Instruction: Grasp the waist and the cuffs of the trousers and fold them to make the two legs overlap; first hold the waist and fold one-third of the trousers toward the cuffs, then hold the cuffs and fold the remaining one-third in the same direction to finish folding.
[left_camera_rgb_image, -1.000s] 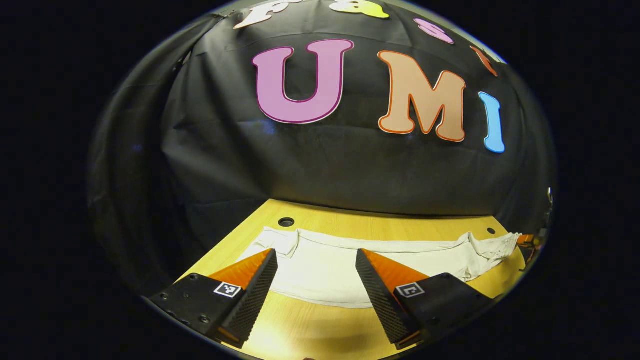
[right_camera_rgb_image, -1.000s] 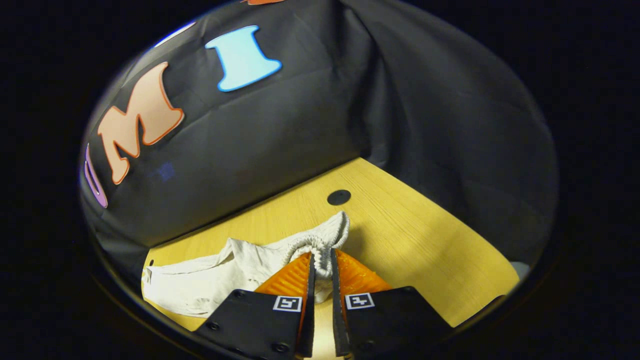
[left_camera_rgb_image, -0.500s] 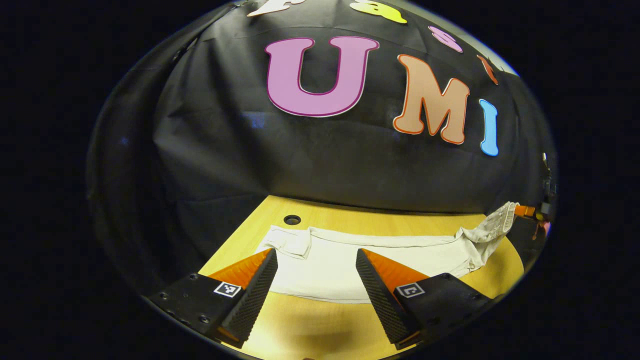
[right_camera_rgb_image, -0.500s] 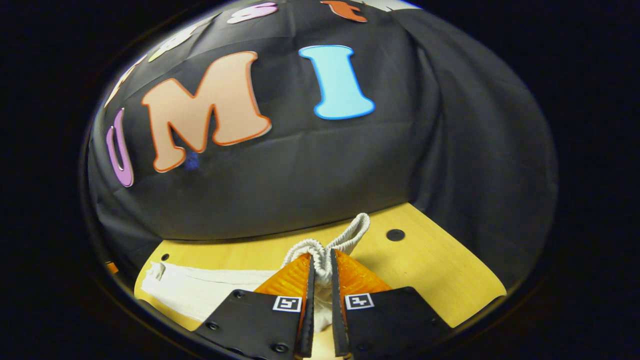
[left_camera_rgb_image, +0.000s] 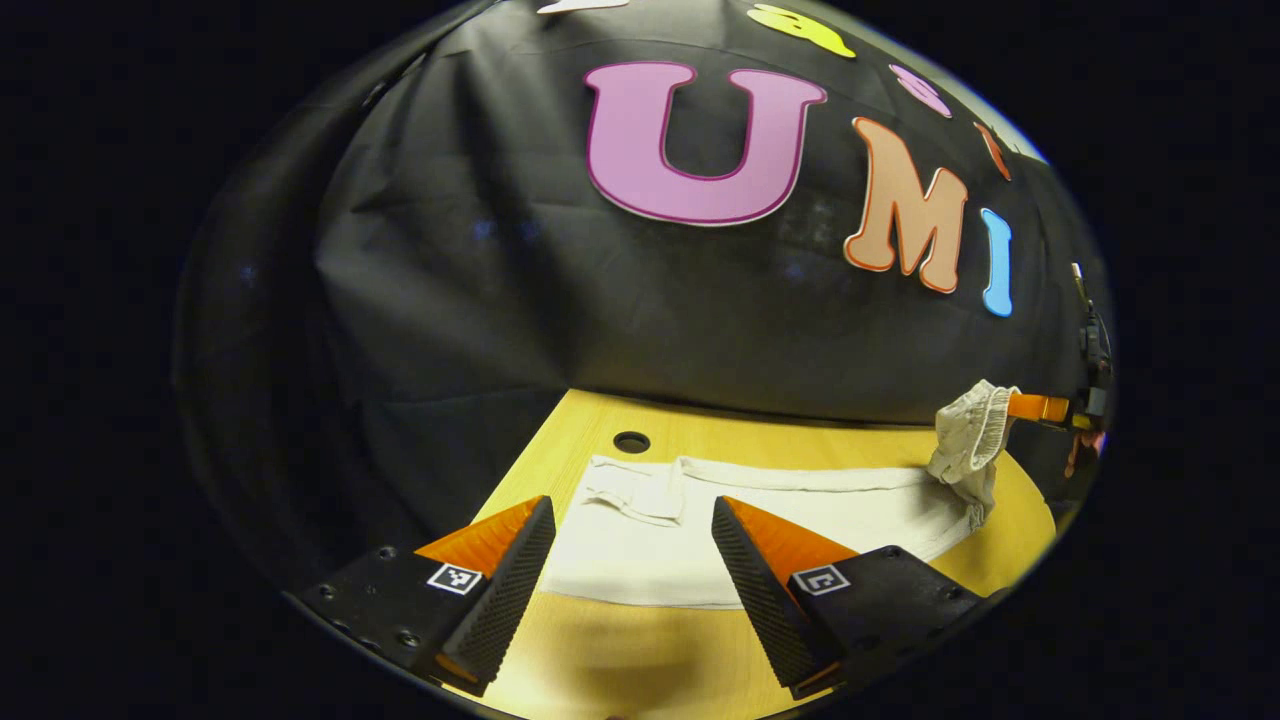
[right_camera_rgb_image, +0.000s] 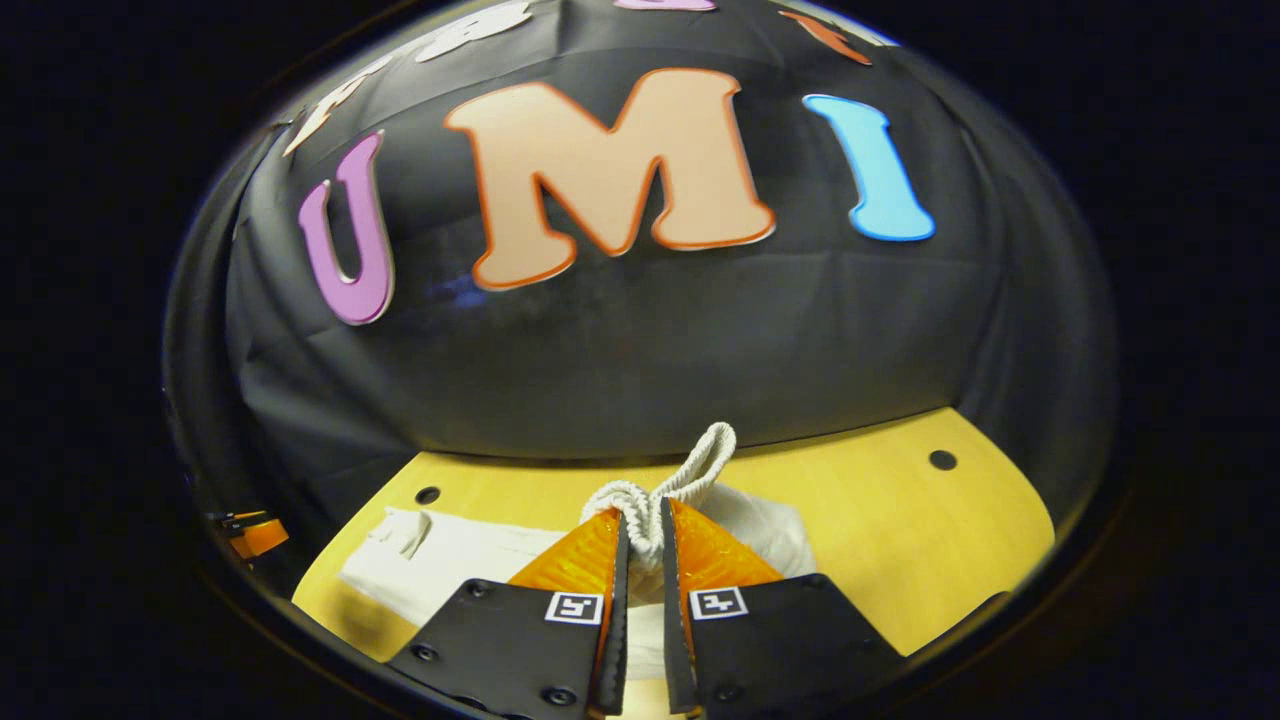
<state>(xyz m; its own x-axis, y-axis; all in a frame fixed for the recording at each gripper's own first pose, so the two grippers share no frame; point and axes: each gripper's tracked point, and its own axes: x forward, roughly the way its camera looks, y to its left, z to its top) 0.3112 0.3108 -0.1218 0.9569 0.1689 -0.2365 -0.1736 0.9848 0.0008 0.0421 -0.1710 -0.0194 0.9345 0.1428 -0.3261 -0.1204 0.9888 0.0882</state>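
Observation:
Cream trousers (left_camera_rgb_image: 760, 520) lie stretched across the yellow table (left_camera_rgb_image: 650, 660), legs overlapped, cuffs (left_camera_rgb_image: 640, 490) at the left near a table hole. My left gripper (left_camera_rgb_image: 632, 550) hovers open over the cuff end, touching no cloth. In the right gripper view, my right gripper (right_camera_rgb_image: 641, 540) is shut on the bunched elastic waist (right_camera_rgb_image: 665, 490), held up off the table with the trousers (right_camera_rgb_image: 470, 560) trailing away to the left. From the left gripper view the lifted waist (left_camera_rgb_image: 968, 430) hangs at the far right, pinched by the right gripper (left_camera_rgb_image: 1035, 407).
The table has round holes (left_camera_rgb_image: 631, 441) (right_camera_rgb_image: 941, 459) near its back corners. The black cloth wall (right_camera_rgb_image: 640, 340) closes in right behind the table and curves around both sides. In the right gripper view the left gripper (right_camera_rgb_image: 250, 532) sits at the far left edge.
My right gripper has lifted the waist off the table and carried it leftwards over the trousers. The left gripper has shifted a little, still open above the cuff end.

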